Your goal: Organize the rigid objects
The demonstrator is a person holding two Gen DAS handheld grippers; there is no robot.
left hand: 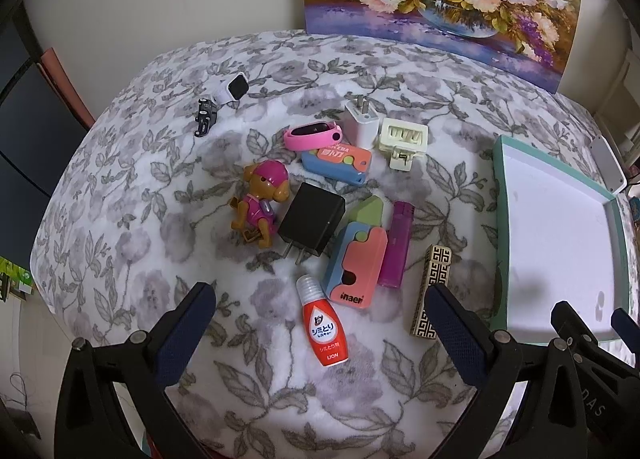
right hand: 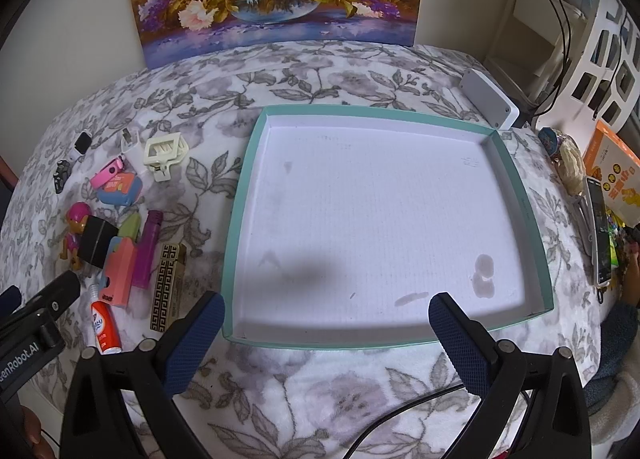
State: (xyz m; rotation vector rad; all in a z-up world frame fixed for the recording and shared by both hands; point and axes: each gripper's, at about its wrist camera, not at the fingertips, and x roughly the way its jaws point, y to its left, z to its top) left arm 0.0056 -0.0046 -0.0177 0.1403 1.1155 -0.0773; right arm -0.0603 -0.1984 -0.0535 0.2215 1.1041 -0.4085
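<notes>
Both grippers hover above the floral blanket [left hand: 120, 187] with nothing between their fingers: the left gripper [left hand: 320, 311] stands with jaws wide apart over the clutter of small items, and the right gripper [right hand: 326, 323] stands equally spread at the near rim of the teal tray [right hand: 520, 187], whose white floor holds no item. The task appears not yet begun. Taking the tray as landmark, every loose item lies to its left; closest to it is the gold patterned case [left hand: 432, 287], then the purple lighter [left hand: 396, 247] and the pink-and-blue folding toy [left hand: 356, 255], with the red stain-remover bottle [left hand: 324, 323] nearest the left gripper. The likely step is a first pick of that bottle. It lies flat, its long axis running roughly away from the camera and tilted slightly leftward, the white ribbed cap pointing away and the red base toward the gripper (label upward). A sound grasp would straddle the red body across its short width, the fingers closing from either side rather than along the axis, low enough to clear the soft pile without snagging it. The rounded plastic may roll, so a centred hold on the widest part is advisable. The black charger [left hand: 312, 223], just beyond the cap with prongs pointing toward the bottle, should be left undisturbed.
</notes>
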